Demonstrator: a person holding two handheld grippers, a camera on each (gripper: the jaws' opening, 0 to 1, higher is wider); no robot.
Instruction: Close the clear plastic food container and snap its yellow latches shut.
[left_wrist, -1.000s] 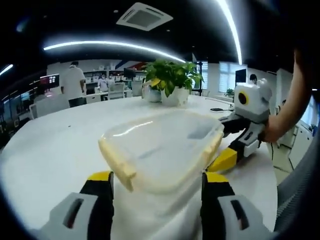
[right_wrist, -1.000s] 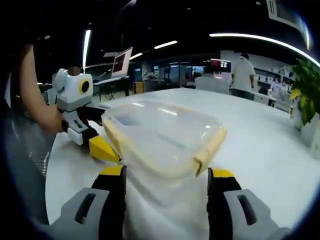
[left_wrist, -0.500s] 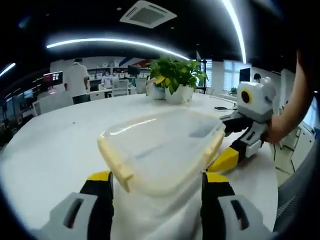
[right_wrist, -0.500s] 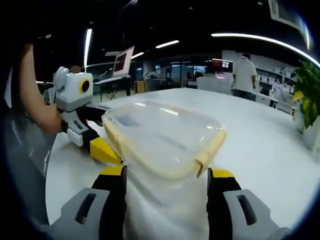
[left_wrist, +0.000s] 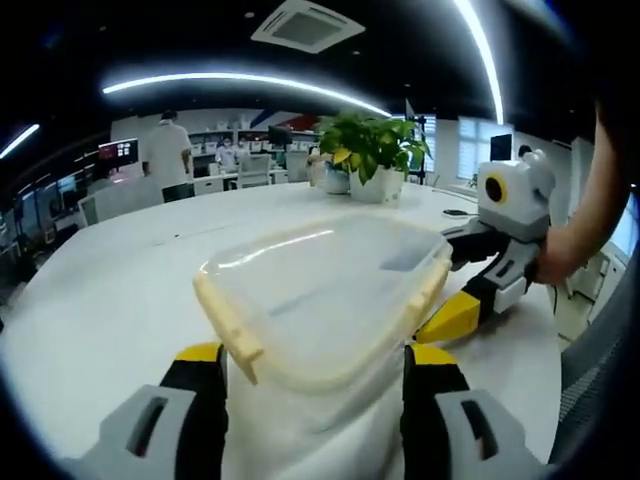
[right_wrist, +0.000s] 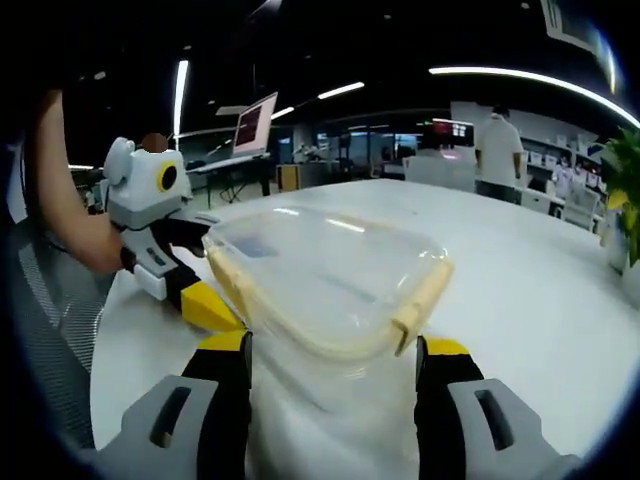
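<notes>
Left gripper (left_wrist: 312, 365) jaws apart, flanking the clear container (left_wrist: 325, 295); right gripper (right_wrist: 335, 360) jaws also apart around it from the opposite side. Container sits on white table (left_wrist: 110, 290), pale yellow latch (left_wrist: 228, 325) on edge. Potted plant (left_wrist: 372, 160) behind.

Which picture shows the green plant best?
The left gripper view: the plant stands whole in its white pot at the far side of the table, behind the container. The right gripper view catches just some leaves at its right edge.
</notes>
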